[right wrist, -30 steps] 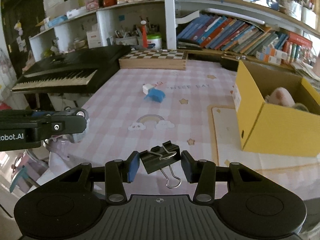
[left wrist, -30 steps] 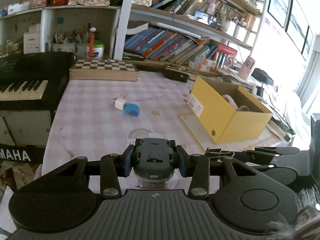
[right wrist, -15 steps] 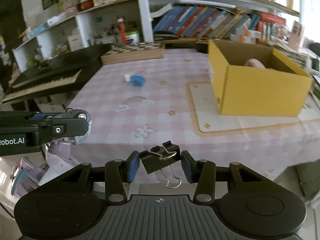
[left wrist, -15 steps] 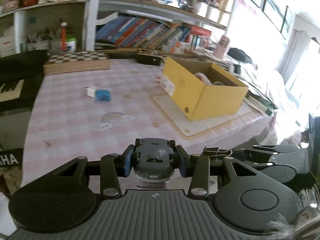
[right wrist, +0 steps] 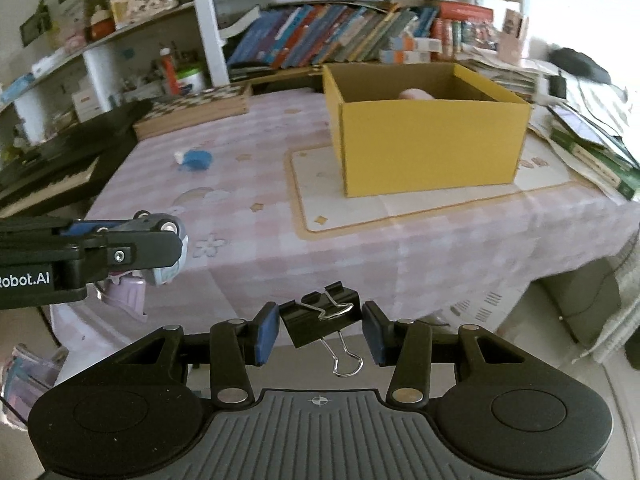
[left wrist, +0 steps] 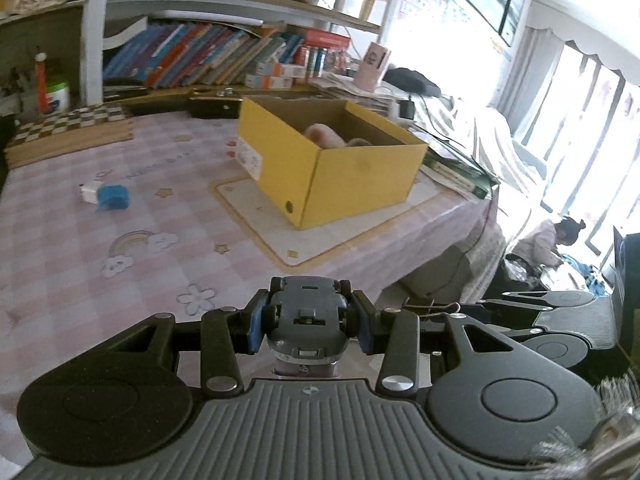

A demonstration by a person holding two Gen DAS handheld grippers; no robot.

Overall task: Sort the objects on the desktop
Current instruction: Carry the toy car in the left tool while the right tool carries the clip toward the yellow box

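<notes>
My left gripper [left wrist: 307,322] is shut on a grey toy car [left wrist: 306,316], held above the near edge of the pink checked table [left wrist: 120,216]. My right gripper [right wrist: 320,330] is shut on a black binder clip [right wrist: 318,318], held off the table's front edge. The left gripper with the toy car also shows at the left of the right wrist view [right wrist: 160,236]. A yellow cardboard box [left wrist: 332,160] stands open on a mat on the right of the table, with a pale pink object [left wrist: 320,136] inside. A blue object [left wrist: 113,196] and a small white one [left wrist: 89,194] lie on the table's left.
A chessboard box [left wrist: 68,132] lies at the back of the table. A black keyboard [right wrist: 52,168] stands to the left. Bookshelves [left wrist: 208,56] line the back wall. Books and papers [right wrist: 588,136] are stacked right of the box. A person [left wrist: 548,240] sits on the floor far right.
Both grippers have swung to the right and pulled back from the table, each still holding its object. The yellow box now sits nearer the middle of both views.
</notes>
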